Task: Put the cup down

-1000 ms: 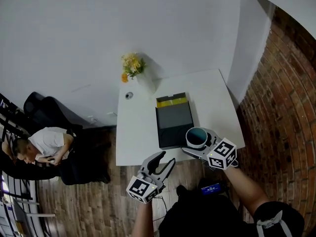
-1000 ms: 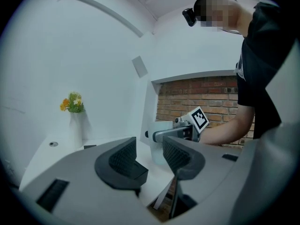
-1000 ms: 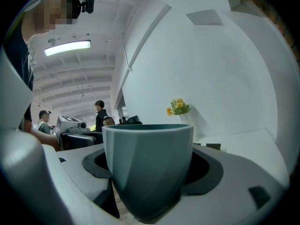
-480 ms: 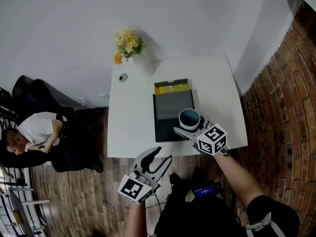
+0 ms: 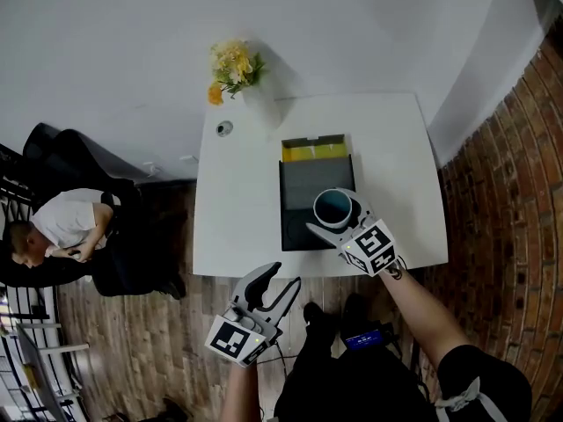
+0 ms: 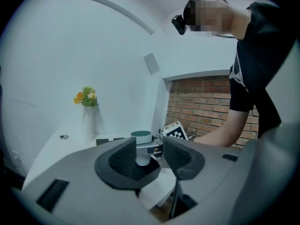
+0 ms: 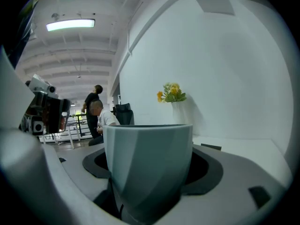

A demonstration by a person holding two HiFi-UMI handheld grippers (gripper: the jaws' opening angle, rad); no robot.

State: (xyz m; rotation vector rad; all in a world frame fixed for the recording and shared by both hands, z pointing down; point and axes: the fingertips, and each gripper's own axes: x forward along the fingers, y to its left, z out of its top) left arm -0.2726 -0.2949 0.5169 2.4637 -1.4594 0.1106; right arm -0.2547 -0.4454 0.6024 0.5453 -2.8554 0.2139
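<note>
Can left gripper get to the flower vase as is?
Probably yes. Left gripper is open, empty, off the table's near edge; the left side up to the vase holds only a small round disc. Tray and cup sit further right.

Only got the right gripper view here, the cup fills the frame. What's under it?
Observer: In the head view the cup, held by the right tool, is over the near right part of a dark tray on the white table.
Operator: Left tool in the way?
Observer: No. The left tool is open and empty, off the table's near edge, over the wood floor.
Operator: Anything else at the tray?
Observer: A yellow item at its far end, apart from the cup.
</note>
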